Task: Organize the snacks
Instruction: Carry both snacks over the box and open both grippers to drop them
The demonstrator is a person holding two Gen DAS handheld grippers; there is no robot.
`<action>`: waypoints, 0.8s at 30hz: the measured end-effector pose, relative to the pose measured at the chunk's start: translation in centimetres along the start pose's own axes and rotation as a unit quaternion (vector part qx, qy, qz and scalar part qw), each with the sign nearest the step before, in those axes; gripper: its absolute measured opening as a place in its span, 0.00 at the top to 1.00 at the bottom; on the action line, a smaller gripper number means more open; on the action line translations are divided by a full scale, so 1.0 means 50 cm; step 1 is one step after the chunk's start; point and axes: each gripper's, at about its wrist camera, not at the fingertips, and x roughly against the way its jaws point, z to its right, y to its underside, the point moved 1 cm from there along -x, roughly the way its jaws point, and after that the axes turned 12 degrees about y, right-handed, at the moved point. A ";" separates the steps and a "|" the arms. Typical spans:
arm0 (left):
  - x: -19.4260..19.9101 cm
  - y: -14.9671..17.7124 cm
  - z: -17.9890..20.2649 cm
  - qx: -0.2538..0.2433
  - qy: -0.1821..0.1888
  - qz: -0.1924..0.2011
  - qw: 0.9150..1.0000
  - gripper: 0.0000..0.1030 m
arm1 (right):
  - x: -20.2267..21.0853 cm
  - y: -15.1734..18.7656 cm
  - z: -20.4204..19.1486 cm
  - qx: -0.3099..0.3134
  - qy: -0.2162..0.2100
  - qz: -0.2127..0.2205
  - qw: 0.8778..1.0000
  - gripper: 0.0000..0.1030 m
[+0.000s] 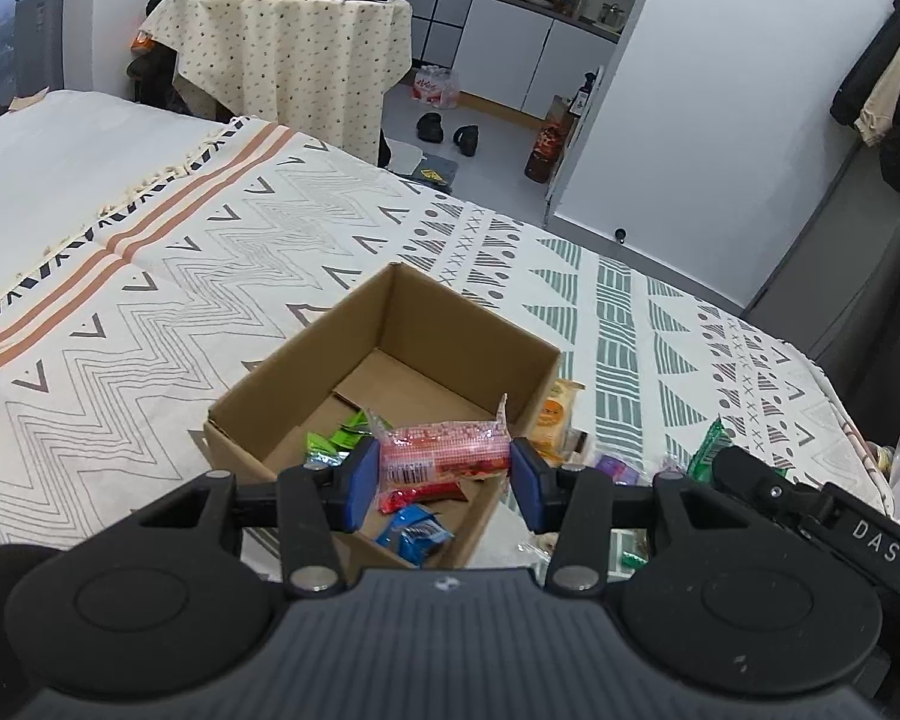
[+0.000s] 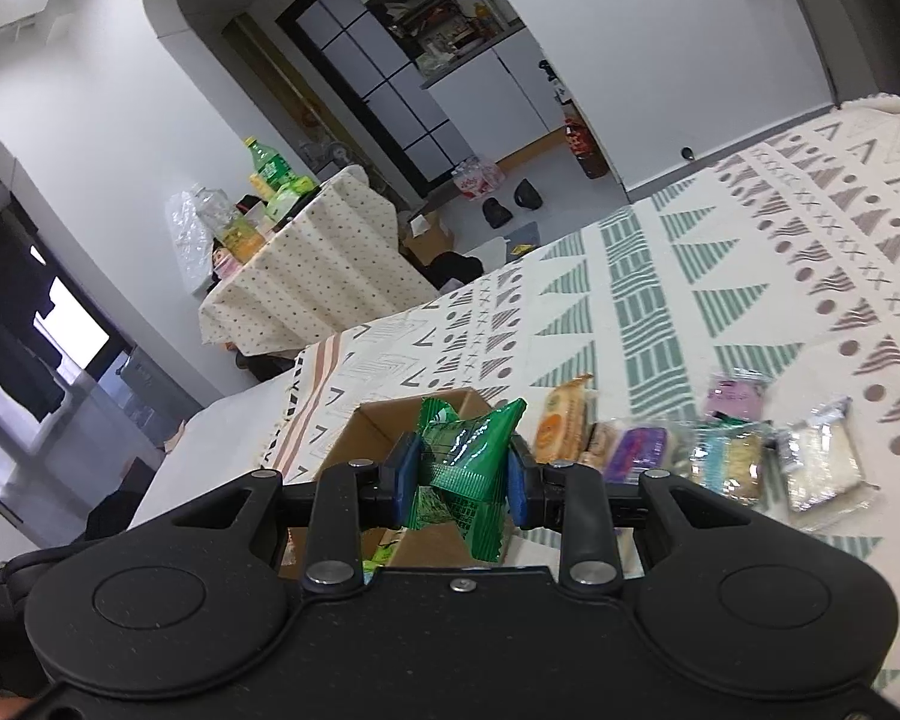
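An open cardboard box [image 1: 306,354] stands on the patterned bedspread. My left gripper [image 1: 444,471] is shut on a pink-red snack packet [image 1: 444,450], held over the box's near side. Inside the box lie a blue packet [image 1: 414,534], a green packet [image 1: 330,438] and a red one [image 1: 402,495]. My right gripper [image 2: 462,471] is shut on a green snack packet [image 2: 465,462], held just in front of the same box [image 2: 372,438]. To the right of the box lie several loose snacks: an orange packet [image 2: 561,420], a purple one [image 2: 636,450] and clear-wrapped crackers [image 2: 822,468].
The bedspread [image 1: 210,252] covers a bed whose far edge drops to the floor. Beyond stand a small table with a dotted cloth [image 1: 288,42], slippers [image 1: 450,132] and a kitchen nook. The right gripper's body [image 1: 810,504] shows at the right of the left wrist view.
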 end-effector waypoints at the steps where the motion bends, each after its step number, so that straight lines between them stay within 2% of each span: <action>1: -0.001 -0.002 -0.005 0.001 0.001 -0.001 1.000 0.55 | -0.005 0.001 -0.006 0.001 -0.002 -0.001 1.000 0.72; 12: -0.041 -0.022 -0.050 0.011 0.013 -0.011 1.000 0.55 | -0.048 0.012 -0.063 0.015 -0.010 -0.003 1.000 0.72; 21: -0.084 -0.039 -0.094 0.032 0.015 -0.022 0.999 0.55 | -0.082 0.020 -0.077 0.017 -0.012 -0.017 1.000 0.72; 24: -0.099 -0.042 -0.108 0.042 0.027 -0.028 0.998 0.55 | -0.097 0.019 -0.080 0.011 -0.014 -0.021 1.000 0.72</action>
